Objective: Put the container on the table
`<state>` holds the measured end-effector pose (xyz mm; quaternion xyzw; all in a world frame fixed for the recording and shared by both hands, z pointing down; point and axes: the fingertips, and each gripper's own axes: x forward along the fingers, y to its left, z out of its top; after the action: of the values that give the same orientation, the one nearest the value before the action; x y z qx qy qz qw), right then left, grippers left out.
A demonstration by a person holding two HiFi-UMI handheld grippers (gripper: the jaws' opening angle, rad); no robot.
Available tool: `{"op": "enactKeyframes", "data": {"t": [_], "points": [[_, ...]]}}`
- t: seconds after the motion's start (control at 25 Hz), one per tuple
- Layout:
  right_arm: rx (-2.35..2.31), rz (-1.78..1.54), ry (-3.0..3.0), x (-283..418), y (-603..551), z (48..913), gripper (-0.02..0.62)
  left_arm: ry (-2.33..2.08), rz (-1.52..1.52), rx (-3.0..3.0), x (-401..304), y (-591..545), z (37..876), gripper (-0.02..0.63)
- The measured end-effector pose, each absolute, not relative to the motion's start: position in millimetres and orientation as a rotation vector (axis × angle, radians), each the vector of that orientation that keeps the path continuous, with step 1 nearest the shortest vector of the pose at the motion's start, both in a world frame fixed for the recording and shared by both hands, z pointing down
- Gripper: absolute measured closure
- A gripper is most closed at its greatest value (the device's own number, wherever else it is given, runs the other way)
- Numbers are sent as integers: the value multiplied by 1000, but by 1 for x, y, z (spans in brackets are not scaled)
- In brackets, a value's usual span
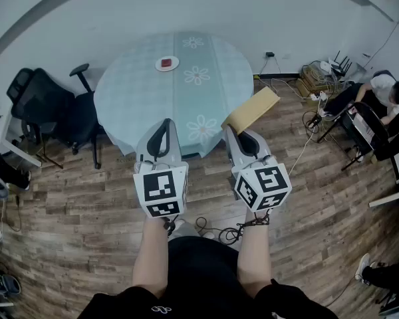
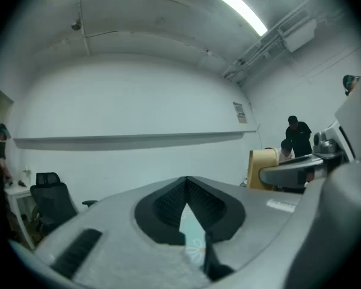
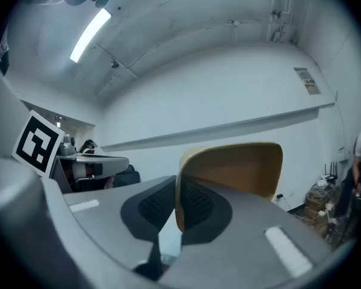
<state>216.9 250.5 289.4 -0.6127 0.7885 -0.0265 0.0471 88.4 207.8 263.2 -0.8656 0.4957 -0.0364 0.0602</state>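
Observation:
The container (image 1: pixel 251 109) is a flat tan tray held over the near right edge of the round table (image 1: pixel 130 95), which has a pale teal flowered cloth. My right gripper (image 1: pixel 234 133) is shut on the tray's near rim. In the right gripper view the tan wall (image 3: pixel 234 167) stands upright between the pads of the right gripper (image 3: pixel 177 192). My left gripper (image 1: pixel 161 126) hovers beside it at the table's near edge. In its own view the left gripper (image 2: pixel 186 183) is shut with the tips touching and nothing held, and the container (image 2: pixel 262 161) shows to the right.
A small white plate with something red (image 1: pixel 167 63) sits far back on the table. Black office chairs (image 1: pixel 53 105) stand to the left. A person (image 1: pixel 379 92) sits among cables and gear at the right. Loose cable (image 1: pixel 219 231) lies on the wooden floor by my feet.

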Motion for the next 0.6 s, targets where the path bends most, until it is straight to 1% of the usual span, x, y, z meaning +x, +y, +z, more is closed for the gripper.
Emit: {"op": "enactKeyframes", "data": {"t": [0.28,0.6], "points": [[-1960,11,2451,224,261,286,578,1455,-86,-2691,109,216,266,603],[-2068,-6,2310,273,279,287,577,1352,-117,-2754,145,222,276,603]]}}
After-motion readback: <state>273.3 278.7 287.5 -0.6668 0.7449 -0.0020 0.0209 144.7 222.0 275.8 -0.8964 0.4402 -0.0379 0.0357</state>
